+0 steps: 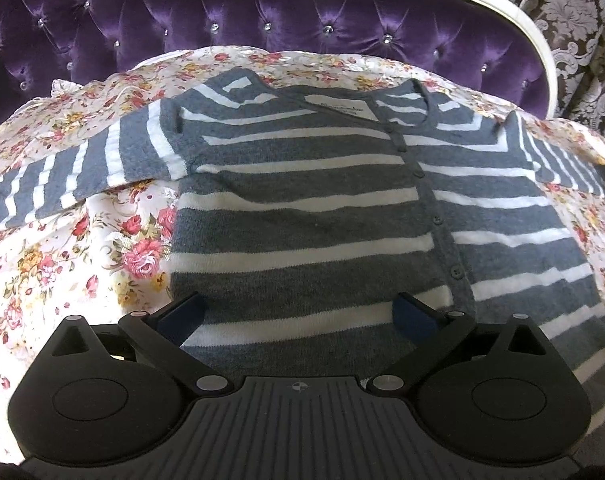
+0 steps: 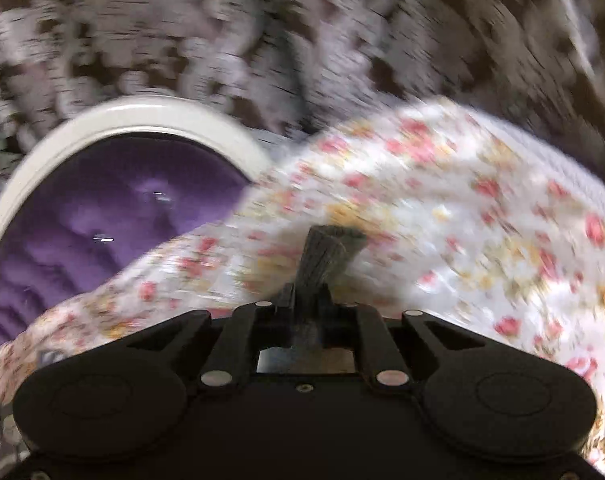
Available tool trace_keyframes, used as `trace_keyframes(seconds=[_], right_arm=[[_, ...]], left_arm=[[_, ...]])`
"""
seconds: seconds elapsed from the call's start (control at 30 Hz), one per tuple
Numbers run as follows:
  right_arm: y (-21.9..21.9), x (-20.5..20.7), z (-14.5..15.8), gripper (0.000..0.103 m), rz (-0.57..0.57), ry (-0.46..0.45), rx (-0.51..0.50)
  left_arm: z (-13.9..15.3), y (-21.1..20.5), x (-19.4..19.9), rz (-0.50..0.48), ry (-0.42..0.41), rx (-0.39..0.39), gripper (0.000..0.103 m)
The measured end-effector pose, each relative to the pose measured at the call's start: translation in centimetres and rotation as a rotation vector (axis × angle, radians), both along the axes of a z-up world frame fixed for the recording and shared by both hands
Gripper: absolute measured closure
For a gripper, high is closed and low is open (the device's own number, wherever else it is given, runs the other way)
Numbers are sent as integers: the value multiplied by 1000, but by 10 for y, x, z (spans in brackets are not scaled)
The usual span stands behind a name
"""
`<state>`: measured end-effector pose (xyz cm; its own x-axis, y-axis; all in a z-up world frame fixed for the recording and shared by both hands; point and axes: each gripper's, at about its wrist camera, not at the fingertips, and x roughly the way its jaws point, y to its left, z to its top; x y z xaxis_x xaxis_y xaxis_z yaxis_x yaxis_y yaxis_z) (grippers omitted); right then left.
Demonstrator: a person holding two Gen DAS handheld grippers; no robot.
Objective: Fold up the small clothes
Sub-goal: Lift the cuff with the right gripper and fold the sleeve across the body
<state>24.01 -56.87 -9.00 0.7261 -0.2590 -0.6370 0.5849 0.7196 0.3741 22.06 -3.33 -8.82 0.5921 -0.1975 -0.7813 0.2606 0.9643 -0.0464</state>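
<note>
Pinching soft, limp knit of striped cardigan [image 1: 302, 200] in right gripper [image 2: 308, 292], left gripper [image 1: 298, 316] hovering spread over hem; gripping edges, expecting sag.

Neck label [image 1: 344, 109] inside collar of striped cardigan [image 1: 302, 208]: white, one line of dark print, too small and blurred to read. No other text, numbers or signs legible in either view.

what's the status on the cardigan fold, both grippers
Left gripper open, over the striped cardigan. Right gripper shut on grey knit fabric, view blurred. Cardigan flat on floral bedspread, unfolded. Nothing in the way.
</note>
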Motion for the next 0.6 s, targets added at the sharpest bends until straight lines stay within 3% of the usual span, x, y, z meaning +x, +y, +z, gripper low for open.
trace_keyframes(seconds=[0.17, 0.33, 0.47, 0.6], right_arm=[[48, 20, 59, 86, 157, -75, -71], [125, 47, 106, 86, 360, -139, -113], [198, 72, 122, 86, 532, -165, -113], [274, 97, 113, 86, 695, -160, -91]], left_arm=[[15, 6, -4, 21, -31, -11, 2], [28, 18, -7, 44, -51, -38, 2], [32, 31, -8, 72, -48, -56, 2], [34, 46, -5, 109, -32, -87, 2]])
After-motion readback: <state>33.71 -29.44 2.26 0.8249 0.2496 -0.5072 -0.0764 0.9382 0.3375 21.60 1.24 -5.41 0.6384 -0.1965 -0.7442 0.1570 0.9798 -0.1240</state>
